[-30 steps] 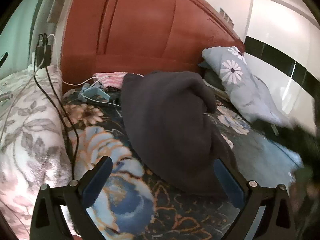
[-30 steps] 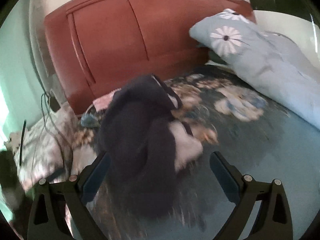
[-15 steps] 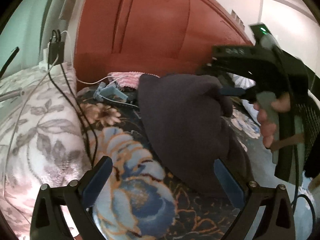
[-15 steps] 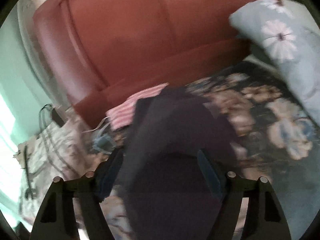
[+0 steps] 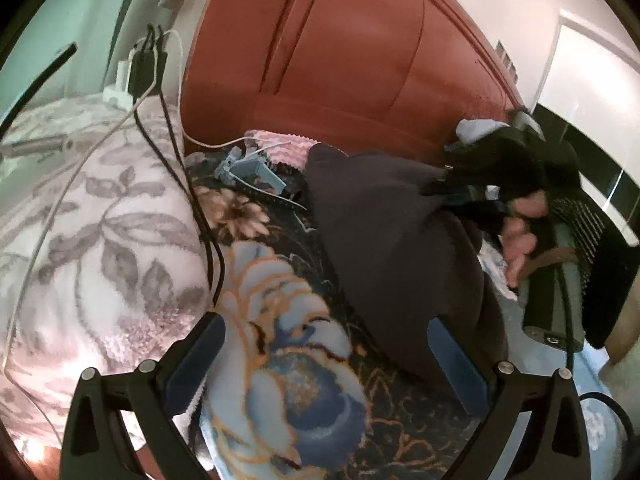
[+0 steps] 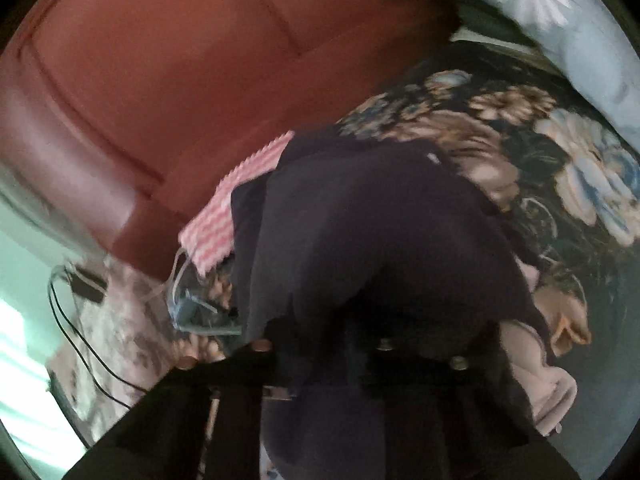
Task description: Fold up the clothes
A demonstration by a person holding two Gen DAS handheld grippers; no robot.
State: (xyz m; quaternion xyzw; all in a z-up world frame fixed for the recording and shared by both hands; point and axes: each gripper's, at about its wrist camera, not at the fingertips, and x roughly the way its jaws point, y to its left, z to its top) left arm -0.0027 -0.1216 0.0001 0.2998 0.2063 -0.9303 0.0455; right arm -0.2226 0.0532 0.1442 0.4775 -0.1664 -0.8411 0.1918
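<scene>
Left wrist view: the left gripper hangs wide apart and empty over the floral bed, beside the dark garment heaped near the headboard. The right gripper is closed on the garment's upper fold, held by a hand.

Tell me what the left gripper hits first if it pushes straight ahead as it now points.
Probably the floral bedspread, which fills the gap between the open left gripper's fingers. The dark garment lies just right of that line; depth is unclear.
</scene>
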